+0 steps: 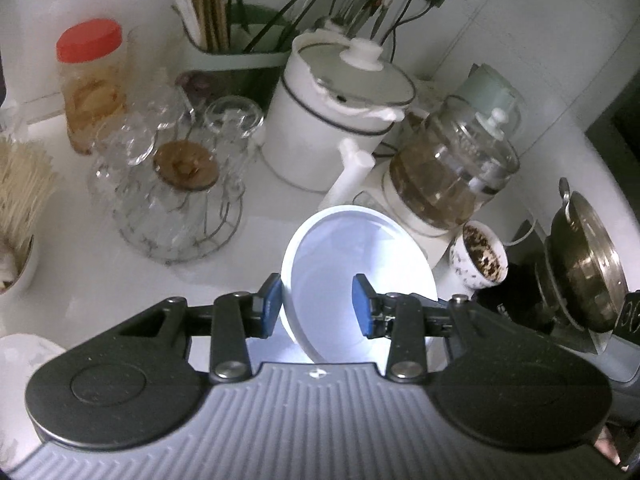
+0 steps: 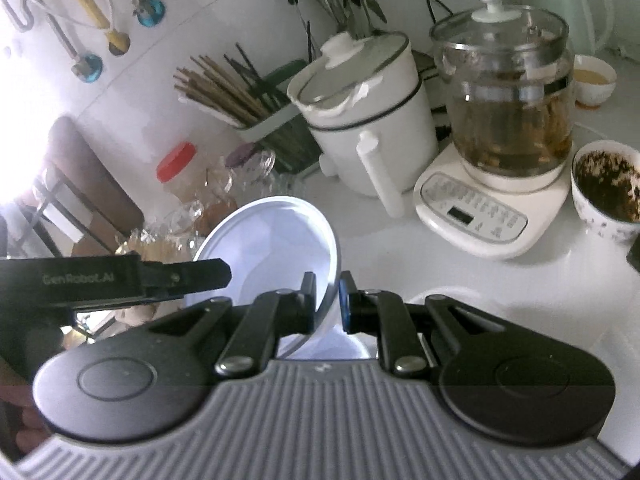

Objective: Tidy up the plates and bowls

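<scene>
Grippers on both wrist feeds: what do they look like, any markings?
Both share a grey ribbed body, two black rounded lobes and black linkage arms with silver rivets. The left gripper has blue pads on its fingers. The right gripper looks the same. White "GenRobot.AI" lettering marks the left one's side.

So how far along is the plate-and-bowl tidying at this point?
Nothing visibly put away yet. In hand: a white bowl is held tilted above the counter, the right tongs pinched on its rim and the left tongs straddling the opposite rim. Left: setting it down, though no stack or rack shows. A patterned bowl with dark residue sits beside the glass kettle.
</scene>
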### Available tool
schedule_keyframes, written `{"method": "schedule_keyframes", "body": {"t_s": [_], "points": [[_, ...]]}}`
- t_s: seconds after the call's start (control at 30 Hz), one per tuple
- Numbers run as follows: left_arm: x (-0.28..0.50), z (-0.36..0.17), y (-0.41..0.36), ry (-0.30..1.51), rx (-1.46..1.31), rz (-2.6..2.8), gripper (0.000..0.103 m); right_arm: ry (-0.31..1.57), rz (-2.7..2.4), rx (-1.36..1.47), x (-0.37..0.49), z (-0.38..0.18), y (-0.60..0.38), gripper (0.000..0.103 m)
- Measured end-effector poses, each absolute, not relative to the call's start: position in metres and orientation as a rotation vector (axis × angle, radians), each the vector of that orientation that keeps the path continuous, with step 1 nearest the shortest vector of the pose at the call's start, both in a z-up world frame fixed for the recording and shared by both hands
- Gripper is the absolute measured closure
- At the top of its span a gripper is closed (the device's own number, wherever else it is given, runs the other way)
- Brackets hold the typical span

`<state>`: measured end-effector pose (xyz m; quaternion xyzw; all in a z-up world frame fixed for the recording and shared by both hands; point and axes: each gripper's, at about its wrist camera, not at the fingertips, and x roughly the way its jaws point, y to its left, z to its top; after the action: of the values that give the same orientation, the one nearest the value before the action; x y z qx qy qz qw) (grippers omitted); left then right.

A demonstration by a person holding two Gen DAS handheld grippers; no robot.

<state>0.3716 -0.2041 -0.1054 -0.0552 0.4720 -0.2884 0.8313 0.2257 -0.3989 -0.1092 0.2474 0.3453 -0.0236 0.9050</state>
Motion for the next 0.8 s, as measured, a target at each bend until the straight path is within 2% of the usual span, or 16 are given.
{"method": "schedule_keyframes", "body": {"t_s": [0.8], "points": [[0.382,-0.189,-0.192,1.222,-0.007,-0.601,0.061,0.901,-0.080,0.512,0.228,-0.163,-0.372,0.087]]}}
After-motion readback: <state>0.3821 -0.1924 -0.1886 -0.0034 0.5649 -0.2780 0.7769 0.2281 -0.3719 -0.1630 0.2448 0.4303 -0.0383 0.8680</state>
